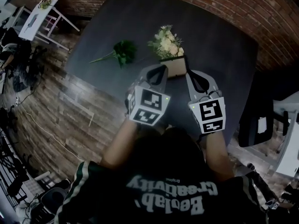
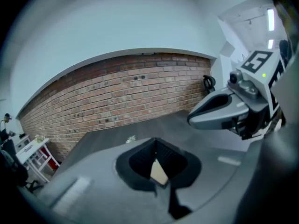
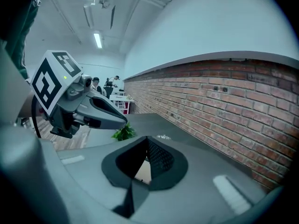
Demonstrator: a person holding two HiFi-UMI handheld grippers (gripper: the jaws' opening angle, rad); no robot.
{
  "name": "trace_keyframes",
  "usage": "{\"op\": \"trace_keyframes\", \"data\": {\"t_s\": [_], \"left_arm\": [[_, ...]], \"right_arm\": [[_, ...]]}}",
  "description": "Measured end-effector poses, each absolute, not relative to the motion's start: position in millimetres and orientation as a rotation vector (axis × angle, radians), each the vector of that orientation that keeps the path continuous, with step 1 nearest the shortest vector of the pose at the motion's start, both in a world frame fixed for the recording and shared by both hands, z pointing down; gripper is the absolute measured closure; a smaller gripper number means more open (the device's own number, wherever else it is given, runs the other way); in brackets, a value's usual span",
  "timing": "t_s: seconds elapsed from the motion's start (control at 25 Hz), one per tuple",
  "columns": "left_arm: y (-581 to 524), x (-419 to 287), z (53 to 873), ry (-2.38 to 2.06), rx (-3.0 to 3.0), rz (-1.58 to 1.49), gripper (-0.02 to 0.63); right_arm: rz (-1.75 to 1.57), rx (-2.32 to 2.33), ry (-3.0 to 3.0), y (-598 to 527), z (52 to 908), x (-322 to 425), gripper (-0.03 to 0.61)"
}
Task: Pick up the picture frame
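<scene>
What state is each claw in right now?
Left claw: closed, empty, beside the picture frame.
Right claw: closed, empty, beside the picture frame.

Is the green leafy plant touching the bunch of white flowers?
No, the green plant lies apart from the white flowers, with bare dark table showing between them.

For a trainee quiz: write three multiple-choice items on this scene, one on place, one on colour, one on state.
1. The picture frame is: A left of both grippers; B between the left gripper and the right gripper; C right of both.
2. The table is: A white; B red; C dark grey.
3. The left gripper's jaws are: A shut; B half open; C wide apart.
B: head view shows a gripper at each side. C: its top is dark. A: left gripper view shows them together.
</scene>
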State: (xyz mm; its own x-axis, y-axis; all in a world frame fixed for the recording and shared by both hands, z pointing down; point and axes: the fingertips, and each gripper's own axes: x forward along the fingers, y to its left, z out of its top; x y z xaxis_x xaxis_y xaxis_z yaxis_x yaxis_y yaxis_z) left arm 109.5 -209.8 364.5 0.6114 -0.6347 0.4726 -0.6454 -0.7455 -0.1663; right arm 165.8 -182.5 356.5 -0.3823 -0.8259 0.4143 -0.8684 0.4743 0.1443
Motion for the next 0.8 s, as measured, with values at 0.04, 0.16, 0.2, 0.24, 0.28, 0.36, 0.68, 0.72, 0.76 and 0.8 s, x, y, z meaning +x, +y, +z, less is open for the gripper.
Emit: {"op": "trace_keyframes", "data": {"t_s": [0.04,0.16,0.2,0.24,0.28,0.36,0.68,0.72,0.76,0.8], "left_arm": [[-208.8,110.4,366.2,-1.126,2.79,0.814,0.612],[-207.3,110.8,371.3,-1.174,2.754,0.825,0.612],[-207.0,110.7,372.4,-1.194,2.739,0.827,0.612],[-206.4,110.9,373.1,-1.215,2.725,0.829,0.611],[-205.6,111.1,373.6,-1.233,2.714,0.83,0.611],[-204.4,111.3,376.2,-1.262,2.694,0.836,0.611],[-198.8,116.6,400.2,-1.309,2.625,0.902,0.612],[-197.9,117.6,402.4,-1.323,2.616,0.901,0.611],[-197.2,118.4,404.5,-1.336,2.605,0.9,0.611],[-196.7,119.2,406.6,-1.348,2.594,0.897,0.611]], "right_arm": [[0.129,1.399,-2.303,-181.7,357.4,168.0,0.572],[0.115,1.357,-2.316,-181.2,362.4,172.5,0.572],[0.109,1.341,-2.317,-181.4,364.4,174.0,0.572],[0.103,1.327,-2.316,-181.5,366.0,175.8,0.572],[0.098,1.316,-2.315,-181.5,367.0,177.6,0.571],[0.091,1.3,-2.317,-181.9,369.0,180.4,0.571],[0.111,1.256,-2.335,-183.3,384.0,190.1,0.572],[0.117,1.252,-2.338,-182.4,386.6,191.6,0.572],[0.125,1.248,-2.341,-181.4,389.6,193.1,0.571],[0.134,1.244,-2.343,-180.5,392.5,194.3,0.572]]}}
